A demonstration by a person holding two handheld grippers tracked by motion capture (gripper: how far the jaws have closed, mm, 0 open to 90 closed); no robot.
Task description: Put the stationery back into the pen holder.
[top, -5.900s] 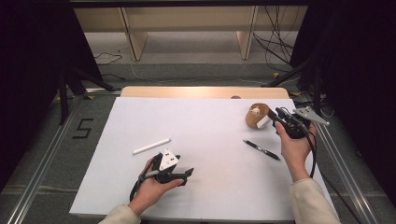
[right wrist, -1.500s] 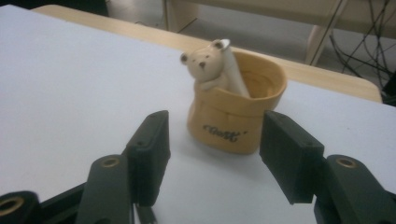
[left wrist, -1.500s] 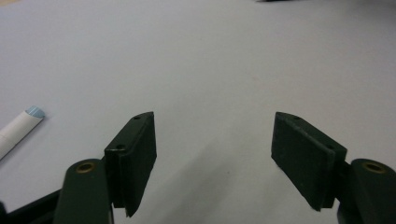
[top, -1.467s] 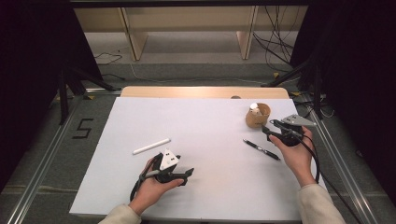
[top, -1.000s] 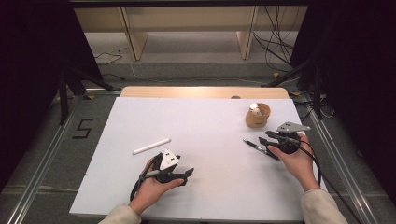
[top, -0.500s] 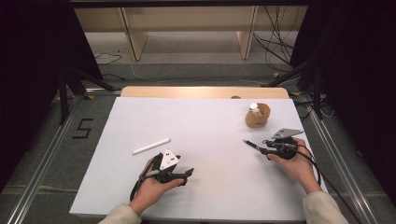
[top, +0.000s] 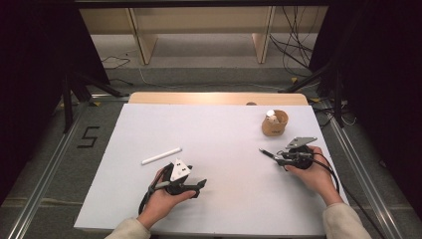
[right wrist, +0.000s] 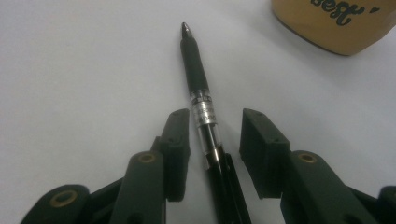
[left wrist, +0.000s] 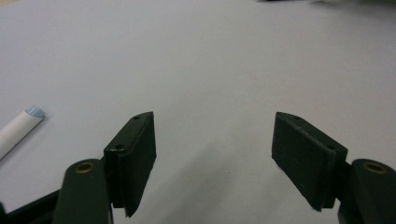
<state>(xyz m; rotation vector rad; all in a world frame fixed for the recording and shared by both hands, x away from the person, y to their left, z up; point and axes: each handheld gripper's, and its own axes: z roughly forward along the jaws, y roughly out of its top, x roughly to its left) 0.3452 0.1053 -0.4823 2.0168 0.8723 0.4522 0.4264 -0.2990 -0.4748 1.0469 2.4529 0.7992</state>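
Two jaws of the right gripper (right wrist: 215,135) have just been closing around the pen (right wrist: 201,100) near the table's (top: 224,134) right edge, not yet pinching. Light, stiff, slick barrel; grip mid-barrel. Left gripper (left wrist: 215,154) open, empty.

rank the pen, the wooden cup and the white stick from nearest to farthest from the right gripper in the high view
1. Pen: lies between the jaws of the right gripper, which have just been closing and are not yet pressing on it.
2. Wooden cup: just beyond the gripper, toward the table's far edge.
3. White stick: far across the table, on the left gripper's side.
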